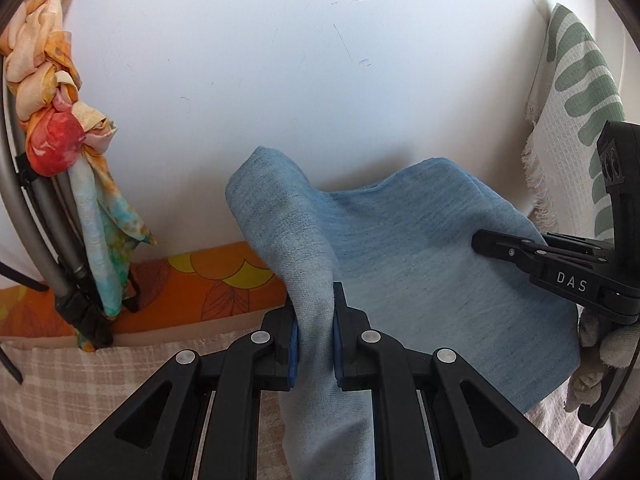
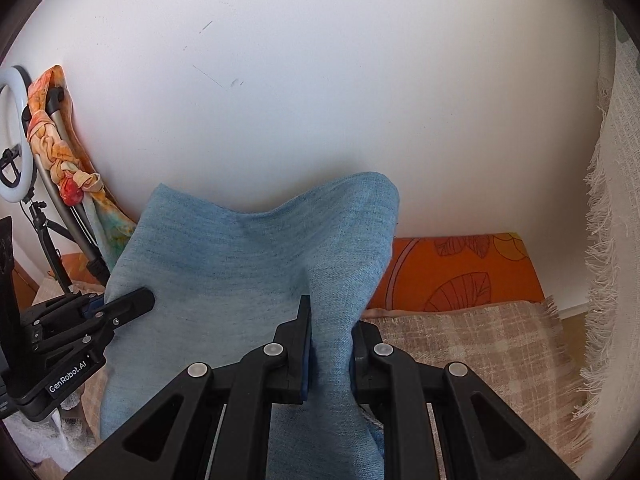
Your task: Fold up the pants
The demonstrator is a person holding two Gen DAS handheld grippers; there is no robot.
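The light blue denim pants hang stretched between my two grippers, lifted in front of a white wall. My left gripper is shut on a bunched edge of the cloth, which rises in a hump above the pads. In the right wrist view my right gripper is likewise shut on the other edge of the pants. Each gripper shows in the other's view: the right gripper at the pants' right side, the left gripper at their left side. The lower part of the pants is hidden below both frames.
A beige checked blanket covers the surface below, with an orange flowered cushion against the wall. A ring light on a tripod with a knotted colourful scarf stands left. A white and green fringed throw hangs right.
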